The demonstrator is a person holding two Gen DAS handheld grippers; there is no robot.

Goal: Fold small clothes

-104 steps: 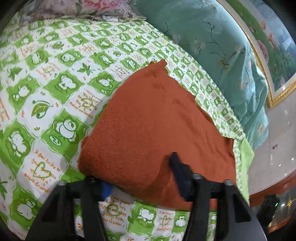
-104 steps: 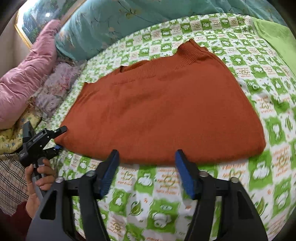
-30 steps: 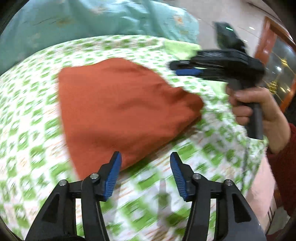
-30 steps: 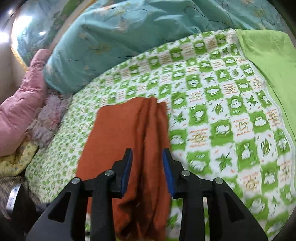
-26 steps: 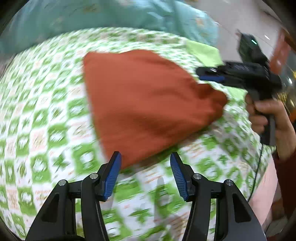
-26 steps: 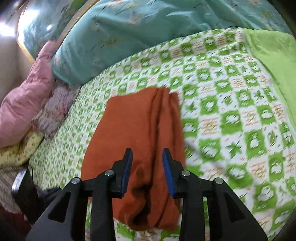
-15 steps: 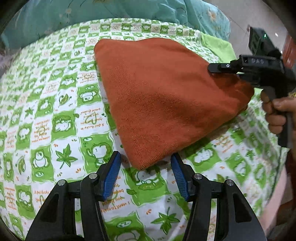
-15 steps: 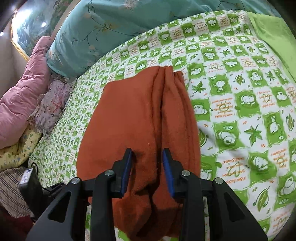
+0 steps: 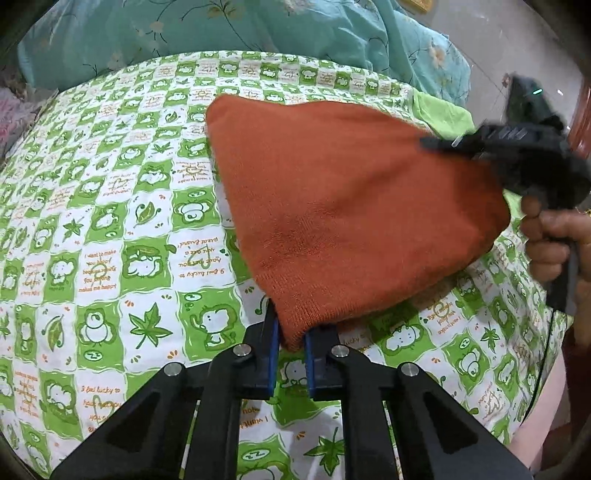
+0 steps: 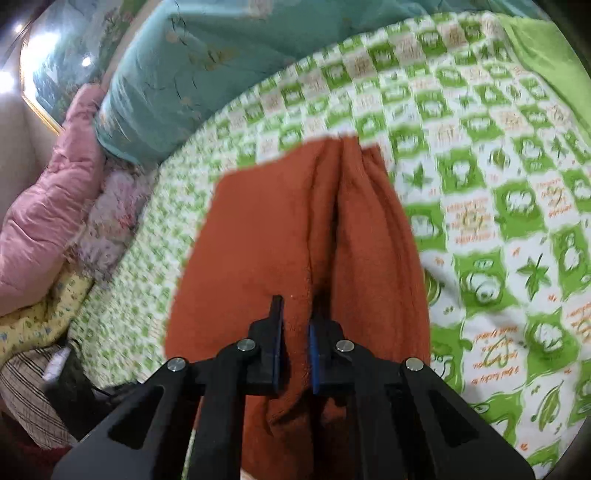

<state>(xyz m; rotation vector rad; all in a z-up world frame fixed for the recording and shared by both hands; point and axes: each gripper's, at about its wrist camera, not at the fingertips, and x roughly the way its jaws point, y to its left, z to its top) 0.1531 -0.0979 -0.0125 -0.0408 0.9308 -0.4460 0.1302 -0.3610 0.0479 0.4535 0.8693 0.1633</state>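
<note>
Sweater [image 9: 351,206] lies on the checked bedsheet [image 9: 110,229], long axis running between the grippers: left gripper [image 9: 290,345] pinches its near corner, right gripper [image 10: 295,328] clamps the opposite end.

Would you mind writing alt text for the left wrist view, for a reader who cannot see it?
The left gripper pinches the near corner of a folded rust-orange knit garment lying on a green-and-white cartoon-print bedsheet. At right, a hand holds the right gripper at the garment's far corner; a teal floral quilt lies behind.
</note>
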